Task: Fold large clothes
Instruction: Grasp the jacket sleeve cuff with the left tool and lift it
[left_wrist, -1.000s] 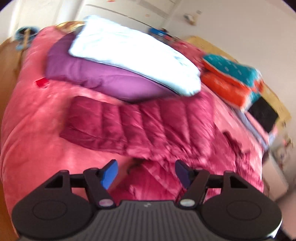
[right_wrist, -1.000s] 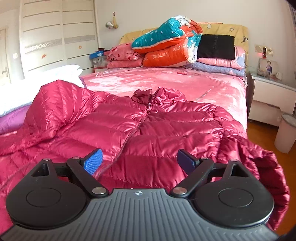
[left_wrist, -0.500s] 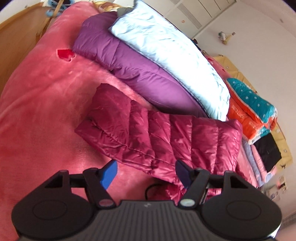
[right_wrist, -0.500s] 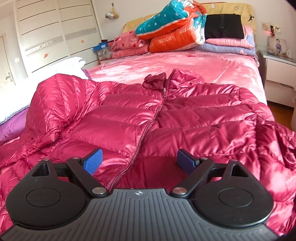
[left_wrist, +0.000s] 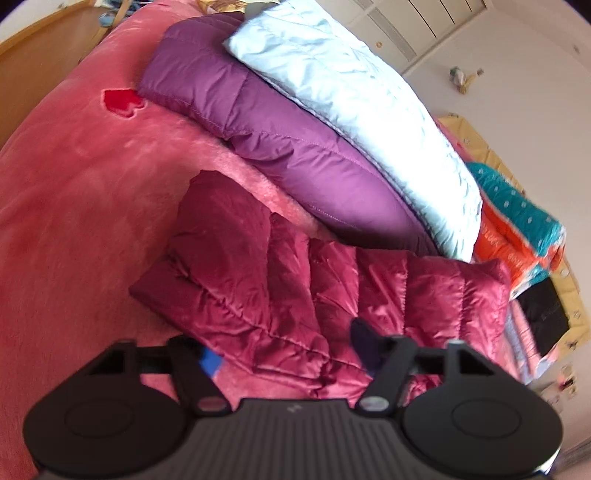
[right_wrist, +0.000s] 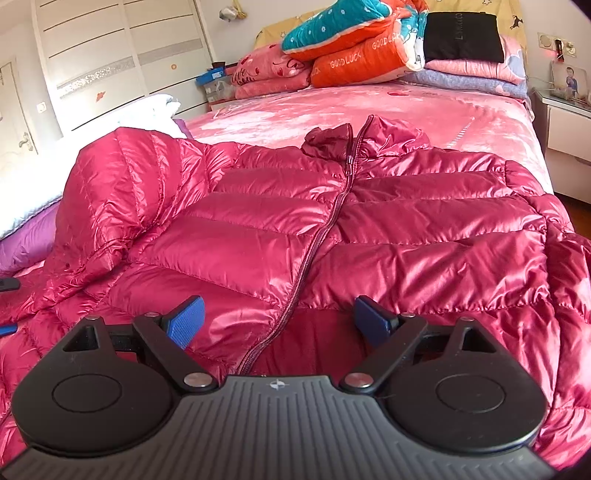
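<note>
While the crimson down jacket (right_wrist: 369, 229) lies spread front-up across the pink bed (right_wrist: 369, 103), zip closed and collar toward the headboard, I have both grippers low over its near edge.

Right gripper (right_wrist: 279, 321): released, jaws standing wide. The hem and the lower end of the zip (right_wrist: 317, 240) lie between and beneath the blue pads (right_wrist: 184, 321), but I see no pad pressing on the fabric. Nothing held.

Left gripper (left_wrist: 284, 350): jaws have just been closing and are still apart. The jacket's sleeve (left_wrist: 295, 280) lies flat on the bedcover, its lower edge running between the fingers. The left pad is partly hidden and that view is blurred; I cannot see either pad clamped on the cloth, so I log it as not yet gripping.

Sleeve position, left wrist view: cuff end points toward the foot of the bed, just beside a purple quilted piece (left_wrist: 288, 147) with a pale blue one (left_wrist: 351, 92) stacked on top. Sleeve and purple piece are close; I cannot tell whether they touch.

In the right wrist view, the other sleeve (right_wrist: 554, 280) drapes off the right edge of the bed. At the headboard: folded teal-and-orange bedding (right_wrist: 351, 40), a black folded item (right_wrist: 461, 37), pink pillows (right_wrist: 273, 74). A nightstand (right_wrist: 569, 125) stands right of the bed, a white wardrobe (right_wrist: 110, 62) at left.
</note>
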